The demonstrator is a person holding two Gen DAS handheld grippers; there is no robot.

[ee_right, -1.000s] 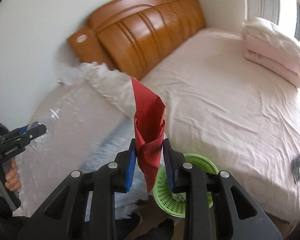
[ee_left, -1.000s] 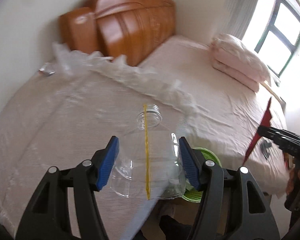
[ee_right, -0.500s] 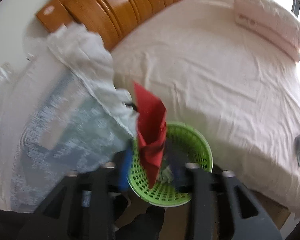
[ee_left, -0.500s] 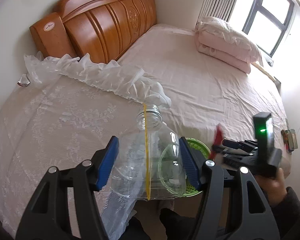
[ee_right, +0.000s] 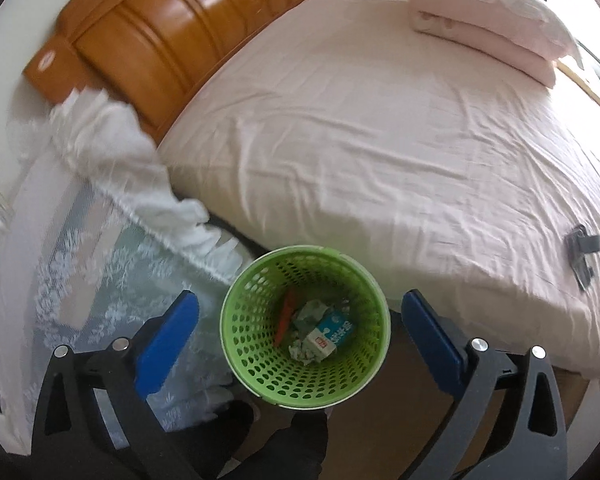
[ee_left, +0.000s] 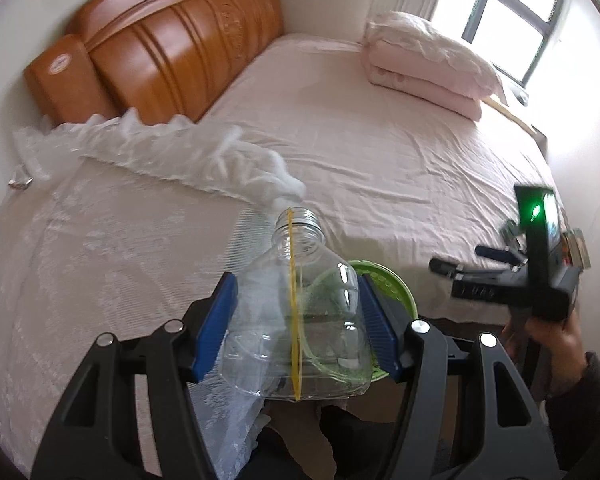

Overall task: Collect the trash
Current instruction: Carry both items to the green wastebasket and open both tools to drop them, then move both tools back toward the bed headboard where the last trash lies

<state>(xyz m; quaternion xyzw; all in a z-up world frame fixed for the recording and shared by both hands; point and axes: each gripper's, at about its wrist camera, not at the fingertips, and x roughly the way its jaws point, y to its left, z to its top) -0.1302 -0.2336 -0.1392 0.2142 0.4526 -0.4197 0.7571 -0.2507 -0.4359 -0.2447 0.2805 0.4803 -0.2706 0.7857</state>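
Observation:
My left gripper (ee_left: 296,312) is shut on a clear plastic bottle (ee_left: 300,320) with a yellow band, mouth pointing away, held above the lace-covered table beside the green basket (ee_left: 396,284). My right gripper (ee_right: 300,320) is open and empty, directly above the green perforated basket (ee_right: 240,344). Inside the basket lie a red paper piece (ee_right: 286,314), crumpled tissue (ee_right: 312,312) and a small blue-and-white carton (ee_right: 328,334). The right gripper also shows in the left wrist view (ee_left: 456,260), at the right.
A bed with a pink sheet (ee_right: 380,140) fills the far side, with a wooden headboard (ee_left: 160,48) and folded pink bedding (ee_left: 428,68). A lace-covered table (ee_left: 80,272) stands left. A grey clip (ee_right: 582,248) lies on the bed's right.
My right gripper moved over the basket, opened and let go of the red paper, which now lies in the basket. My left gripper keeps hold of the bottle and has swung toward the basket.

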